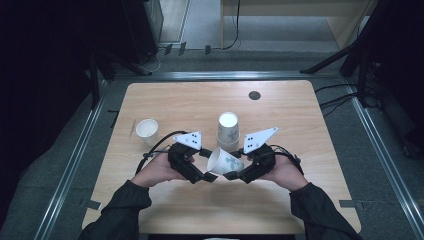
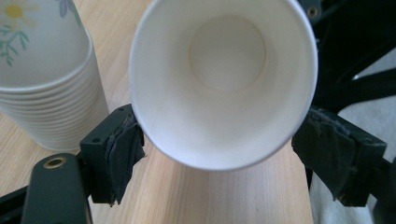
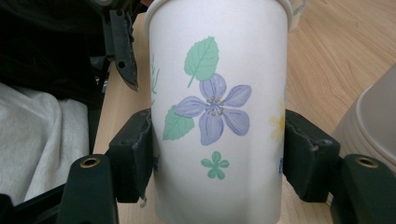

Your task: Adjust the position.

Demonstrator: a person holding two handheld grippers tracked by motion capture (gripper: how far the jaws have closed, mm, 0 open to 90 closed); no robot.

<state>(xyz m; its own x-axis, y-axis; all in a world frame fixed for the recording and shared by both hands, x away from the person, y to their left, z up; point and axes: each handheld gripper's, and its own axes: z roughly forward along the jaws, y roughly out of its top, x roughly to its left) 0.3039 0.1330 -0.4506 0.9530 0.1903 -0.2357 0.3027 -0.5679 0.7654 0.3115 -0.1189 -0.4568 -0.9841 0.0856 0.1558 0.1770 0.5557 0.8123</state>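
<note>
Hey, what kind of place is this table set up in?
Probably a lab or recording workspace: a bare wooden table framed by metal floor rails, with black stand legs and loose cables around it.

Matt paper cup, wood-grain table w/ smooth finish.

Lab or recording workspace, not a home. Bare wooden table stands inside a metal rail frame; past the grippers, beyond the far edge, dark tripod legs, trailing cables and grey floor.
</note>
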